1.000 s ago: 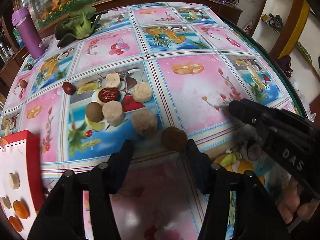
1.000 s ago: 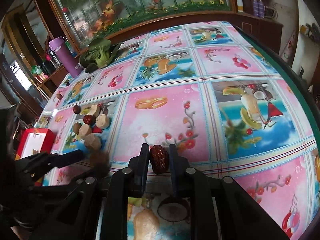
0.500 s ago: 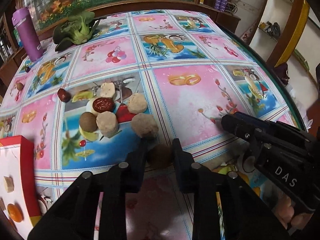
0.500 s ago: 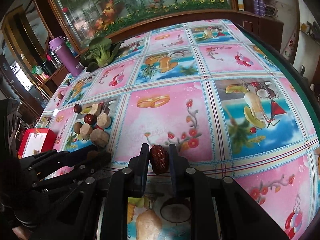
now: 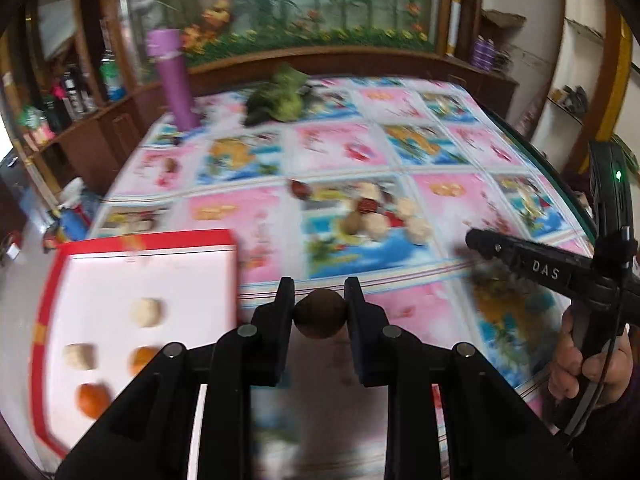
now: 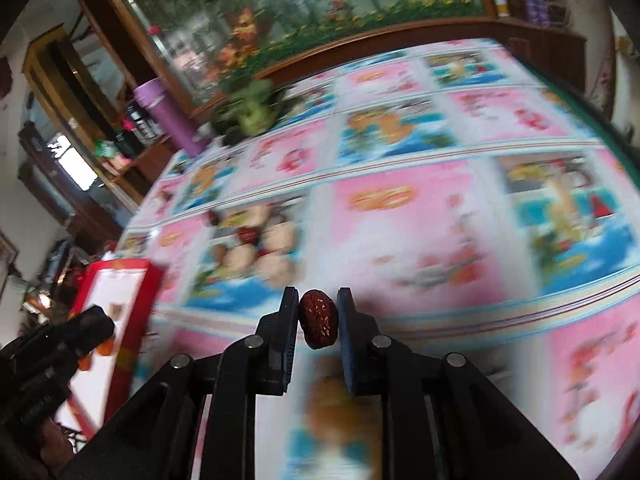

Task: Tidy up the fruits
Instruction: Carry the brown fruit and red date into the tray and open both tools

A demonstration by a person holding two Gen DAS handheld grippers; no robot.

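My left gripper (image 5: pixel 319 307) is shut on a round brown fruit (image 5: pixel 320 314), held above the table just right of the red-rimmed white tray (image 5: pixel 52 280). Several pale and orange pieces (image 5: pixel 147 311) lie in the tray. In the right wrist view my right gripper (image 6: pixel 318 312) is shut on a wrinkled dark red date (image 6: pixel 319 323), lifted over the table. A cluster of loose fruits (image 5: pixel 372 216) lies further back on the patterned tablecloth; the cluster (image 6: pixel 260 248) also shows in the right wrist view. The right gripper (image 5: pixel 476 240) appears at the right of the left view, with a hand (image 5: pixel 588 364) on it.
A purple bottle (image 5: pixel 174 80) and a green leafy vegetable (image 5: pixel 280 98) stand at the far end of the table. The table's dark rim (image 5: pixel 532 148) curves along the right. Shelves and cabinets surround the table. Both views are blurred by motion.
My left gripper closed on the brown fruit, lifted it and swung left toward the tray. The right gripper, still holding the date, has also risen and turned left.
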